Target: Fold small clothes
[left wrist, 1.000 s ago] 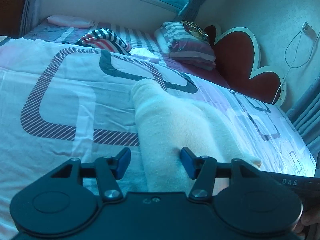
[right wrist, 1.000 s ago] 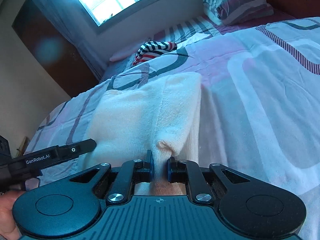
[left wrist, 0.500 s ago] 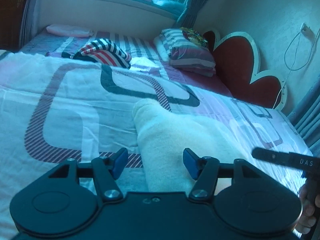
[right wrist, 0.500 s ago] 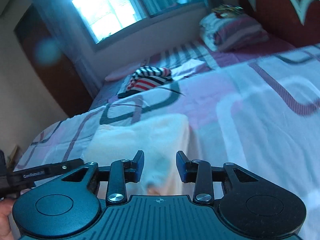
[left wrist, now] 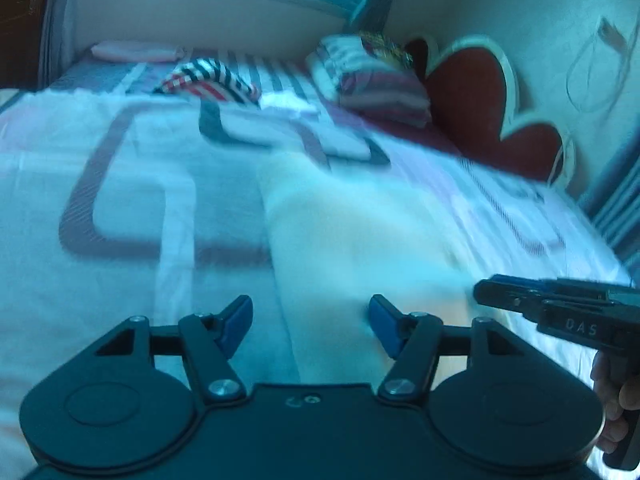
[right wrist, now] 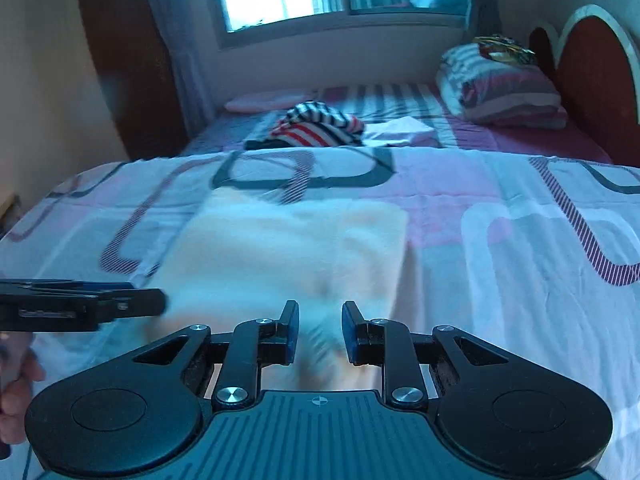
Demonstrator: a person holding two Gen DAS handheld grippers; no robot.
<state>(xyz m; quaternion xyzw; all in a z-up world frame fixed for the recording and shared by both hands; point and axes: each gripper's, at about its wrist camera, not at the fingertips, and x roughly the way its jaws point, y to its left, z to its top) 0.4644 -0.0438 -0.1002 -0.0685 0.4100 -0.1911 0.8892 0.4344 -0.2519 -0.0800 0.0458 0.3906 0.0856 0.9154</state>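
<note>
Across the bed, from the left wrist view, the cream garment is lying folded into a long strip, its near end sitting between the fingers of the left claw — jaws opening wide, pads pressing nothing. Off to the right the right claw is hovering beside the cloth.

From the right wrist view, the right claw is closing with cloth blurring in its gap, not visibly pinched; bare bedspread is lying open on the right, and the striped garment is sitting well apart
</note>
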